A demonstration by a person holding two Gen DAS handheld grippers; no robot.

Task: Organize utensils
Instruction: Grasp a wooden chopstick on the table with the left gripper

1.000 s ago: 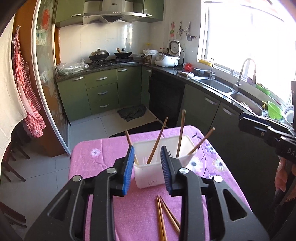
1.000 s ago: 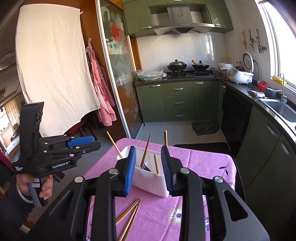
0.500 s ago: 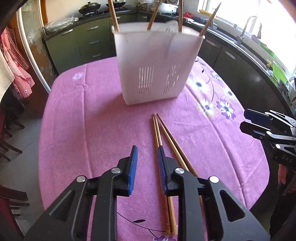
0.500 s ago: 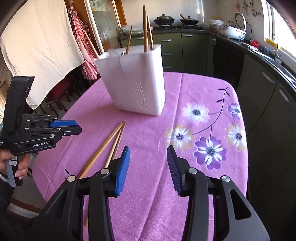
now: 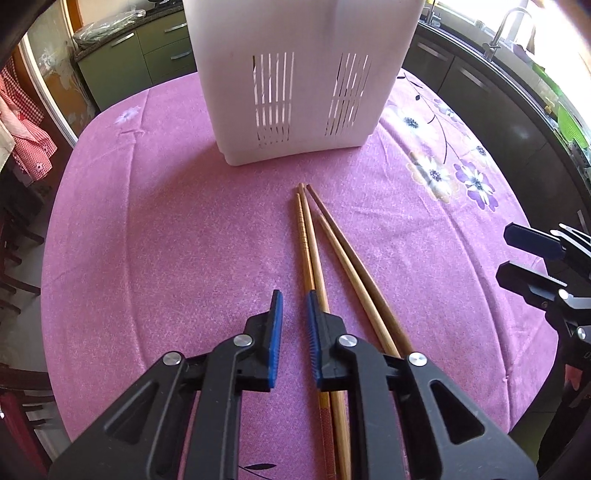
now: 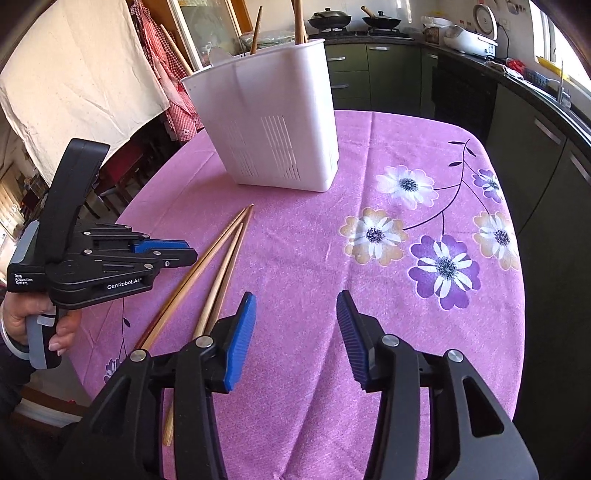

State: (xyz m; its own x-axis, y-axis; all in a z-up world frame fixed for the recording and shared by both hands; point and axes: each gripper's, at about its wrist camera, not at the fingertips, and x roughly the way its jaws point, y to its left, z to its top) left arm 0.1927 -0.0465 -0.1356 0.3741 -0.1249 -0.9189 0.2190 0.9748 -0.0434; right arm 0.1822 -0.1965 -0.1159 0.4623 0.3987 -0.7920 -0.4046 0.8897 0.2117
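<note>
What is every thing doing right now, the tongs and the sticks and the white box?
Left tongs, nearly shut, just been closing, nothing between.
Right tongs, open, just been opening, empty.
Loose chopsticks, lying flat on the tablecloth.
White holder, upright.
Chopsticks in holder, standing, leaning.

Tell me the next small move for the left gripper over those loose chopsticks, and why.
Probably shift the left gripper slightly toward the chopsticks and reopen it. Its jaws have just been closing, but only bare tablecloth shows between them; the nearest stick lies just outside the inner pad. The right gripper hangs open over cloth, and the white holder stands just beyond the tips.
</note>
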